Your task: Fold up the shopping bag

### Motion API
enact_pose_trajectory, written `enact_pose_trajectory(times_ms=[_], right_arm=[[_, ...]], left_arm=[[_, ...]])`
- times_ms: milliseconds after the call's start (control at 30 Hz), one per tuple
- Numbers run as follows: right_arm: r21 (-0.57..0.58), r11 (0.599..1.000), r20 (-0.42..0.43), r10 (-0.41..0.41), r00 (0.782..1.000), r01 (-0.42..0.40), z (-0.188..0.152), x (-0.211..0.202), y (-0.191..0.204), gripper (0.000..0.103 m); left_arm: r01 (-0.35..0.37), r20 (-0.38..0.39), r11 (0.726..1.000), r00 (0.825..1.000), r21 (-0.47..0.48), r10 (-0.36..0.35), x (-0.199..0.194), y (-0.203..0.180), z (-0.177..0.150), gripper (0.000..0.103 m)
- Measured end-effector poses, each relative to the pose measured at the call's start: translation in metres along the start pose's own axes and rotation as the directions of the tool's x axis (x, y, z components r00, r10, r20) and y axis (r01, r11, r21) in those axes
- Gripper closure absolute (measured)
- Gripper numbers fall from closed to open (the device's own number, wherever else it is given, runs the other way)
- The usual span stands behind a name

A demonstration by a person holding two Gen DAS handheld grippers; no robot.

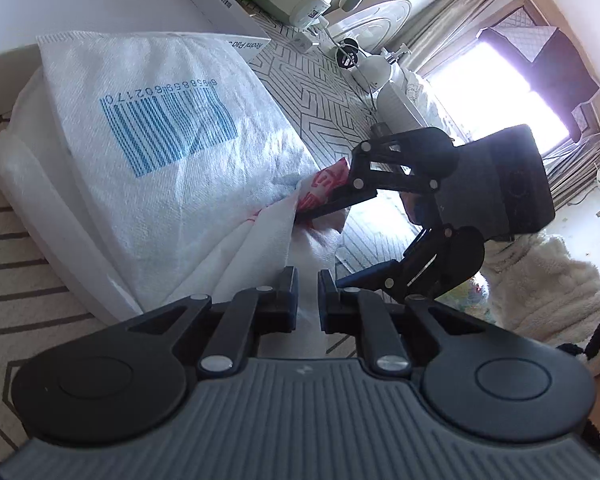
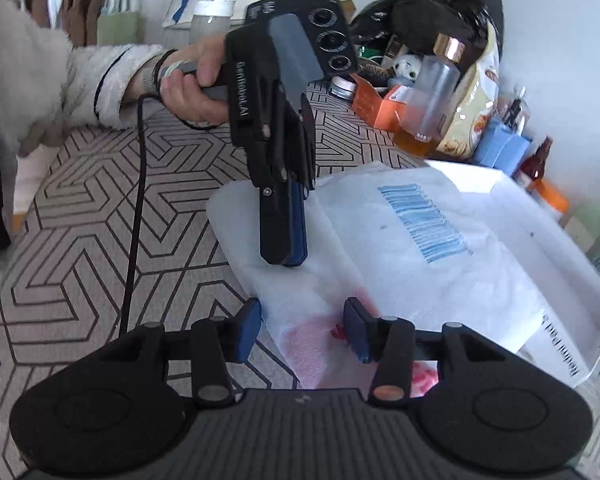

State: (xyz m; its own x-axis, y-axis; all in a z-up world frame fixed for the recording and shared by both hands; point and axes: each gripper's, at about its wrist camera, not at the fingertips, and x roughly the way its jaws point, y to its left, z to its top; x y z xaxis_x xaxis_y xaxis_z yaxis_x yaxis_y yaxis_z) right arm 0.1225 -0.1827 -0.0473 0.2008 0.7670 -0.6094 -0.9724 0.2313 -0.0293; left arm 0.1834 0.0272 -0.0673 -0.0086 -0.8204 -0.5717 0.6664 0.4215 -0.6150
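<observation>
The white woven shopping bag [image 1: 160, 192] with a blue barcode lies flattened across the patterned table, its red-printed end bunched near the grippers. In the left wrist view, my left gripper [image 1: 308, 280] is shut on a white fold of the bag that runs up between its narrow jaws. My right gripper [image 1: 320, 248] comes in from the right with its jaws wide apart, the upper finger against the red print. In the right wrist view, the right gripper [image 2: 302, 312] stands open astride the bag [image 2: 420, 280], and the left gripper [image 2: 286, 258] points down at the bag's near edge.
A white cardboard box [image 2: 560, 240] lies partly under the bag. Bottles, a snack pack and a black bag [image 2: 440, 80] crowd the far side. A white fan [image 1: 364, 20] stands beyond. A hand [image 2: 192, 92] in a fleece sleeve holds the left gripper, and its cable [image 2: 136, 220] trails across the cloth.
</observation>
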Motion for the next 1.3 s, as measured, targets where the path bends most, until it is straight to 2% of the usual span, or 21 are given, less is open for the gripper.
enact_pose_trajectory(times_ms=[100, 133, 167, 233, 267, 367, 533, 600, 667, 700, 733, 767, 833, 900, 933, 967, 1000, 1100, 1167, 1267, 1300], right_arm=[[0.097, 0.995, -0.006, -0.002, 1.000, 0.003, 0.002, 0.002, -0.005, 0.064], [0.125, 0.992, -0.017, -0.014, 1.000, 0.016, 0.004, 0.003, -0.004, 0.064], [0.145, 0.989, -0.023, -0.021, 1.000, 0.024, 0.006, 0.003, -0.005, 0.066], [0.213, 0.977, -0.035, -0.010, 0.999, 0.017, 0.008, 0.004, -0.010, 0.069], [0.256, 0.967, -0.041, 0.010, 0.999, 0.001, 0.009, 0.003, -0.016, 0.073], [0.408, 0.911, -0.054, 0.093, 0.994, -0.063, 0.010, 0.004, -0.039, 0.079], [0.599, 0.782, -0.032, 0.237, 0.971, -0.171, 0.003, 0.008, -0.070, 0.082], [0.637, 0.746, -0.028, 0.274, 0.961, -0.194, 0.002, 0.009, -0.074, 0.083], [0.676, 0.704, -0.015, 0.307, 0.952, -0.217, -0.002, 0.011, -0.081, 0.084], [0.718, 0.656, 0.006, 0.331, 0.944, -0.234, -0.007, 0.012, -0.088, 0.084], [0.753, 0.607, 0.030, 0.352, 0.936, -0.253, -0.012, 0.013, -0.094, 0.084], [0.776, 0.571, 0.052, 0.365, 0.929, -0.268, -0.017, 0.014, -0.099, 0.084], [0.814, 0.499, 0.099, 0.383, 0.919, -0.296, -0.026, 0.017, -0.107, 0.085], [0.846, 0.425, 0.148, 0.394, 0.907, -0.322, -0.036, 0.020, -0.114, 0.085], [0.850, 0.408, 0.167, 0.391, 0.905, -0.333, -0.039, 0.020, -0.116, 0.085], [0.842, 0.417, 0.179, 0.381, 0.907, -0.341, -0.040, 0.018, -0.115, 0.084], [0.824, 0.450, 0.185, 0.361, 0.914, -0.344, -0.040, 0.013, -0.113, 0.082], [0.703, 0.640, 0.182, 0.261, 0.948, -0.311, -0.033, -0.013, -0.092, 0.072], [0.583, 0.774, 0.155, 0.189, 0.970, -0.244, -0.030, -0.027, -0.073, 0.071], [0.364, 0.925, 0.112, 0.071, 0.991, -0.107, -0.025, -0.043, -0.040, 0.071], [0.289, 0.955, 0.095, 0.033, 0.995, -0.060, -0.023, -0.044, -0.029, 0.071]], left_arm=[[-0.115, 0.035, 0.986, 0.993, 0.119, 0.111, -0.007, -0.024, -0.001, 0.087], [-0.164, 0.053, 0.971, 0.986, 0.177, 0.157, -0.009, -0.036, -0.003, 0.081], [-0.213, 0.073, 0.949, 0.977, 0.235, 0.201, -0.011, -0.048, -0.005, 0.066], [-0.277, 0.109, 0.904, 0.961, 0.326, 0.255, -0.013, -0.067, -0.010, 0.046], [-0.306, 0.128, 0.878, 0.952, 0.368, 0.279, -0.013, -0.075, -0.013, 0.041], [-0.371, 0.167, 0.798, 0.928, 0.475, 0.332, -0.014, -0.097, -0.020, 0.038], [-0.373, 0.148, 0.732, 0.923, 0.570, 0.355, -0.005, -0.094, -0.022, 0.038], [-0.353, 0.107, 0.749, 0.928, 0.561, 0.357, 0.001, -0.083, -0.020, 0.038], [-0.338, 0.065, 0.797, 0.933, 0.500, 0.355, 0.008, -0.069, -0.018, 0.041], [-0.333, 0.067, 0.816, 0.937, 0.472, 0.344, 0.007, -0.065, -0.017, 0.044], [-0.333, 0.071, 0.827, 0.938, 0.453, 0.338, 0.005, -0.062, -0.016, 0.055], [-0.325, 0.063, 0.853, 0.942, 0.408, 0.328, 0.001, -0.057, -0.012, 0.060], [-0.281, 0.037, 0.907, 0.958, 0.313, 0.284, -0.006, -0.045, -0.002, 0.064], [-0.251, 0.024, 0.932, 0.967, 0.260, 0.254, -0.008, -0.035, 0.003, 0.066], [-0.239, 0.019, 0.941, 0.970, 0.239, 0.242, -0.009, -0.032, 0.005, 0.066], [-0.227, 0.013, 0.948, 0.973, 0.223, 0.230, -0.010, -0.029, 0.007, 0.067], [-0.216, 0.007, 0.954, 0.976, 0.209, 0.219, -0.011, -0.026, 0.008, 0.067], [-0.171, -0.010, 0.973, 0.985, 0.155, 0.174, -0.014, -0.016, 0.011, 0.067], [-0.146, -0.015, 0.980, 0.989, 0.131, 0.150, -0.014, -0.012, 0.012, 0.068], [-0.111, -0.012, 0.989, 0.994, 0.101, 0.113, -0.015, -0.005, 0.011, 0.068], [-0.099, -0.010, 0.991, 0.995, 0.089, 0.100, -0.016, -0.003, 0.011, 0.068]])
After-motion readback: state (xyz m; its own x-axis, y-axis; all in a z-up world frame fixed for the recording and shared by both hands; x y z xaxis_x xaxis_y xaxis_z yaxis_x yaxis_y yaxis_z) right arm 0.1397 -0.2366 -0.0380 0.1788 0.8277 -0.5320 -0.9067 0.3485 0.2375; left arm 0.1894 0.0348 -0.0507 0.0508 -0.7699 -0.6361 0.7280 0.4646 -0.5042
